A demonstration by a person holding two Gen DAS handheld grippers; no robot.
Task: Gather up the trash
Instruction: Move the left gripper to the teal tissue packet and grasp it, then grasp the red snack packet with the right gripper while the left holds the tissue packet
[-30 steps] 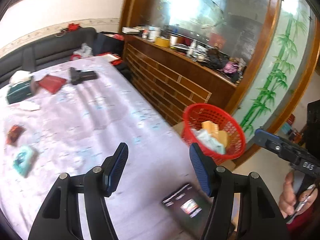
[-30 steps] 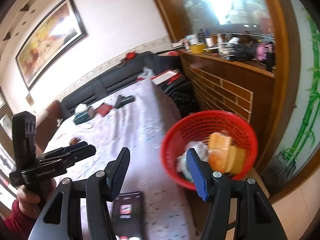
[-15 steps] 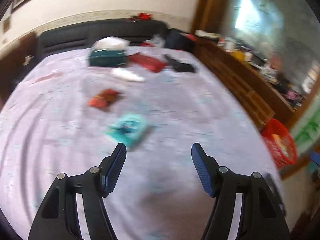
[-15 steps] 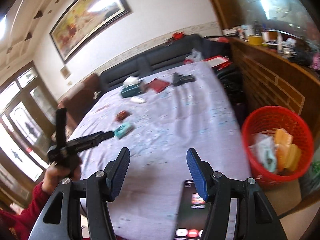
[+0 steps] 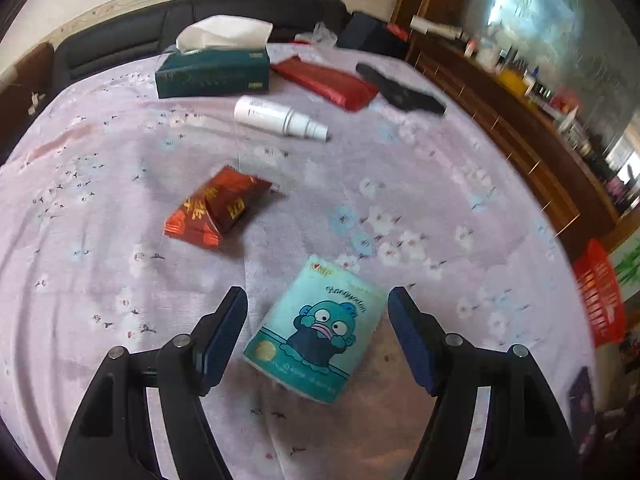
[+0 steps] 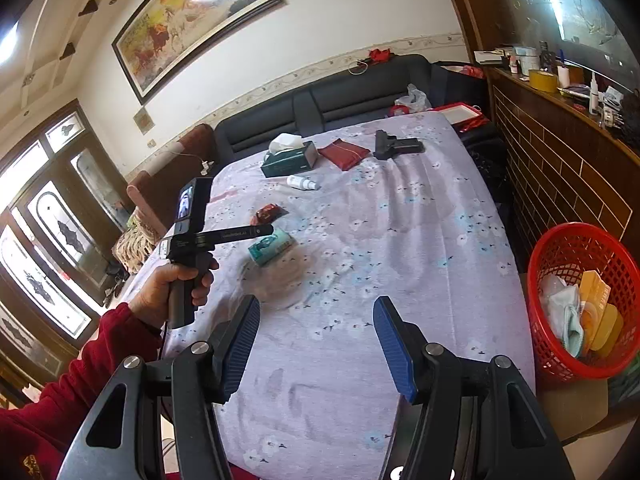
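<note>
Our left hand-held gripper (image 5: pixel 316 332), jaws opening and empty, straddles the teal cartoon-printed tissue pack (image 5: pixel 316 330); clamping its soft edge could make it slip. Our right hand-held gripper (image 6: pixel 316 346) hangs released.

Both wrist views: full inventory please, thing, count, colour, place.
Teal cartoon tissue pack: 1, teal, on bedsheet between left jaws, untouched.
Crumpled red foil wrapper: 1, red and gold, mid-sheet.
White plastic spray bottle: 1, white, lying beyond the wrapper.
Dark green tissue box: 1, green, white tissue up, far end.
Flat red pouch: 1, red, right of the box.
Black pistol-shaped object: 1, black, far right of sheet.
Red mesh plastic basket: 1, red, beside the bed, holding yellow and pale trash.
Floral lilac bedsheet: 1, lilac, under everything.
Left hand-held gripper: 1, black, blue pads, jaws opening.
Right hand-held gripper: 1, same, open, empty.
</note>
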